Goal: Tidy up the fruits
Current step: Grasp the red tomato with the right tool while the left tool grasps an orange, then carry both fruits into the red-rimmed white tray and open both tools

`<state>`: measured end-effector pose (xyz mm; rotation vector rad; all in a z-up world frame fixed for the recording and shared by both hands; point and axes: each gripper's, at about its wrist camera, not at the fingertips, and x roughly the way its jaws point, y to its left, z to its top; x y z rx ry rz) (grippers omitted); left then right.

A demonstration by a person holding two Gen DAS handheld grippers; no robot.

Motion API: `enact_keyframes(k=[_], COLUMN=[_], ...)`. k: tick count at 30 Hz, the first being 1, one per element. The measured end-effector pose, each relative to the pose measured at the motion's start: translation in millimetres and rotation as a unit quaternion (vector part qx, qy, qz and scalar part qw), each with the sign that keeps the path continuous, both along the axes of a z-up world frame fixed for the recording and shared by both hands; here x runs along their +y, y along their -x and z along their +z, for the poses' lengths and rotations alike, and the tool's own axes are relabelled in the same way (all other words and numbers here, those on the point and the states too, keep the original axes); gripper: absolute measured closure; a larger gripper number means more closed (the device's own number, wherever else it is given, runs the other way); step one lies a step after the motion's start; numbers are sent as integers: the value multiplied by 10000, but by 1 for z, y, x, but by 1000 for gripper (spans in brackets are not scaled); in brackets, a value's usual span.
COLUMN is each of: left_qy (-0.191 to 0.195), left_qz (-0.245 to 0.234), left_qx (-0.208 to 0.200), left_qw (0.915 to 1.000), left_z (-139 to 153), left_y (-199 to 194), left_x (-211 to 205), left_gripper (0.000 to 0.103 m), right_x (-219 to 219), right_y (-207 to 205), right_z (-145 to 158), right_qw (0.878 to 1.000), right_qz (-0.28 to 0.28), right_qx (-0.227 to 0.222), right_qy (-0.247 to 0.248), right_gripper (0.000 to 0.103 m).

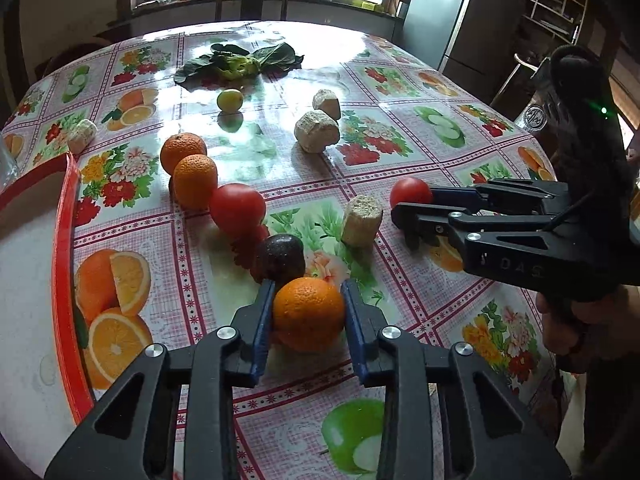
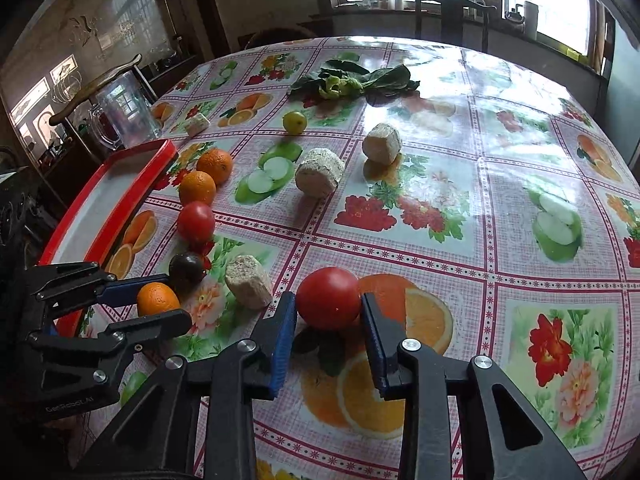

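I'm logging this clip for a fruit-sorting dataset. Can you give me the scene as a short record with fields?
left gripper: jaws around an orange on the table
right gripper: jaws around a tomato, left finger possibly short of touching
fruit row: two oranges, second tomato, dark fruit
tray: red-rimmed, at table's left edge; visible part holds no fruit
other items: leafy greens, small green fruit, pale chunks
surface: fruit-print tablecloth

Right hand-held gripper [image 2: 328, 320] brackets a tomato [image 2: 329, 298] on the table [image 2: 480, 240].
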<state>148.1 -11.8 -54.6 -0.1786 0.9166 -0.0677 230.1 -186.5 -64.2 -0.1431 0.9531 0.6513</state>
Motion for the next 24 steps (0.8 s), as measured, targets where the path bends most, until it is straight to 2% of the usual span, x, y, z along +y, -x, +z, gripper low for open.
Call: enact_keyframes(k=[10,24], left_qy=[-341,-310], left_qz=[130,670], left_qx=[137,-263], left_qw=[9992,9969], left_z=[3,28], left_y=[29,99], left_x=[6,41], left_gripper=[73,73], right_x=[-6,44], right_y=[42,99], right_z=[27,52], right_qw=[9996,9971], right_qz=[67,649], right_qx=[-70,-225], right_qy=[-255,-317], right_gripper=[70,70])
